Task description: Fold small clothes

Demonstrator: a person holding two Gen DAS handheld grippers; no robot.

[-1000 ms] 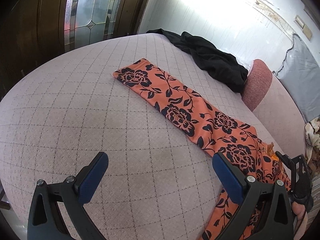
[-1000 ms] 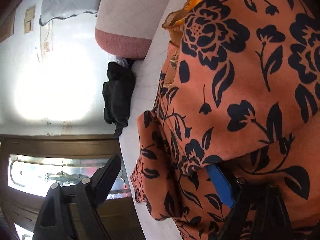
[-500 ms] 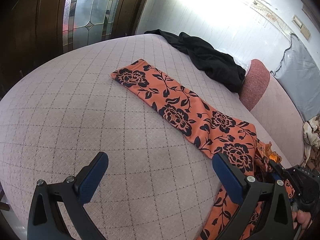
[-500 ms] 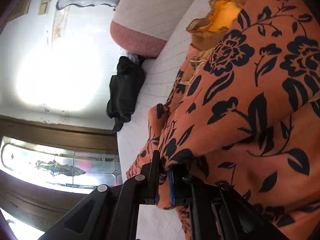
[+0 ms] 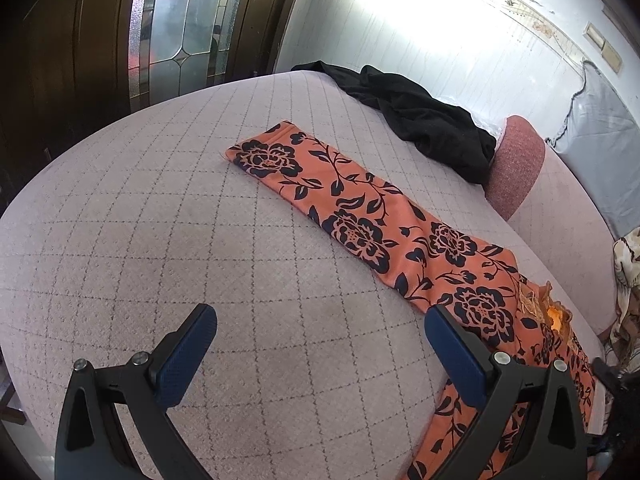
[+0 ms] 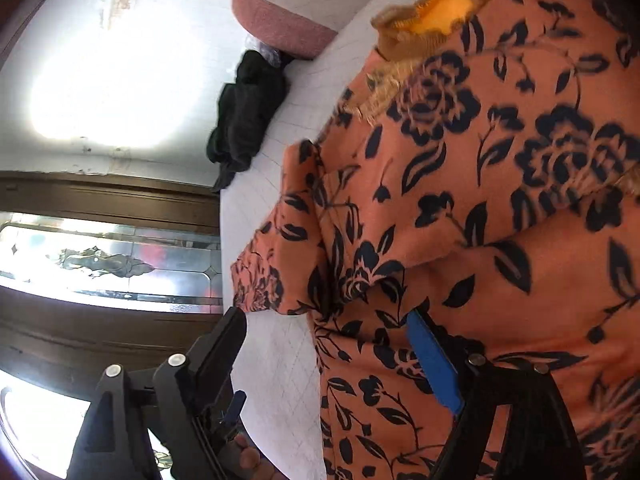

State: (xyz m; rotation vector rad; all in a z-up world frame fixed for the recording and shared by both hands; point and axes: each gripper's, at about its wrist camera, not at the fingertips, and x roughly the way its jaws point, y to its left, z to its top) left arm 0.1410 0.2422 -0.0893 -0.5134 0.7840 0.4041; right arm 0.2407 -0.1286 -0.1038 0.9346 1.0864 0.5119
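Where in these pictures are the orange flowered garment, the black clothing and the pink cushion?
orange flowered garment [image 5: 352, 216], left wrist view, middle of the flat strip.
black clothing [image 5: 424, 120], left wrist view, centre of the crumpled heap.
pink cushion [image 5: 518, 164], left wrist view, its rounded end.

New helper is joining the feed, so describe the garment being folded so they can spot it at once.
Look at the pale quilted bed with its grid of stitch lines. A long strip of cloth runs across it from the middle toward the right gripper: the orange garment. Its black flower-and-leaf print sets it apart from the plain black clothing heaped at the far edge.
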